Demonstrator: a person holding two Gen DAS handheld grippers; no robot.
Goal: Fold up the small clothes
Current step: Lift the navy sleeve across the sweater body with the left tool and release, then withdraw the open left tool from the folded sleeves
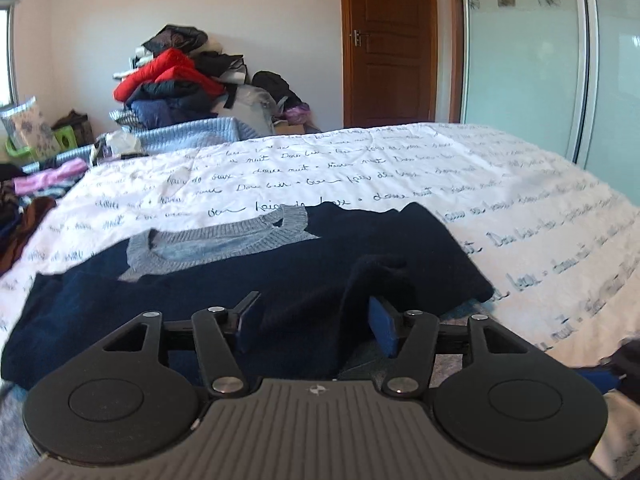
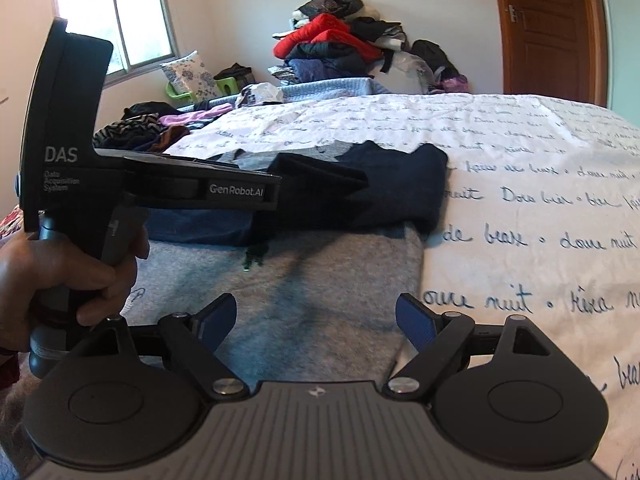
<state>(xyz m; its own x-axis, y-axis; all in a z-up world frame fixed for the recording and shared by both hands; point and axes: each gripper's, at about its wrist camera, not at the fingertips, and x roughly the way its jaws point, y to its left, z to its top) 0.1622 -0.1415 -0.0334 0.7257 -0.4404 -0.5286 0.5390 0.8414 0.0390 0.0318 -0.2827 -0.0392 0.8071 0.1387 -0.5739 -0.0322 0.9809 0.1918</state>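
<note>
A navy sweater with a grey knit collar lies on the bed; its grey lower part shows in the right wrist view. My left gripper has its jaws apart, with a raised fold of navy cloth standing between them; it also shows in the right wrist view, held by a hand. My right gripper is open and empty, low over the grey part of the sweater near its right edge.
The bed has a white cover with black script. A heap of clothes stands at the far wall. Loose garments lie at the bed's left side. A wooden door and glass wardrobe are behind.
</note>
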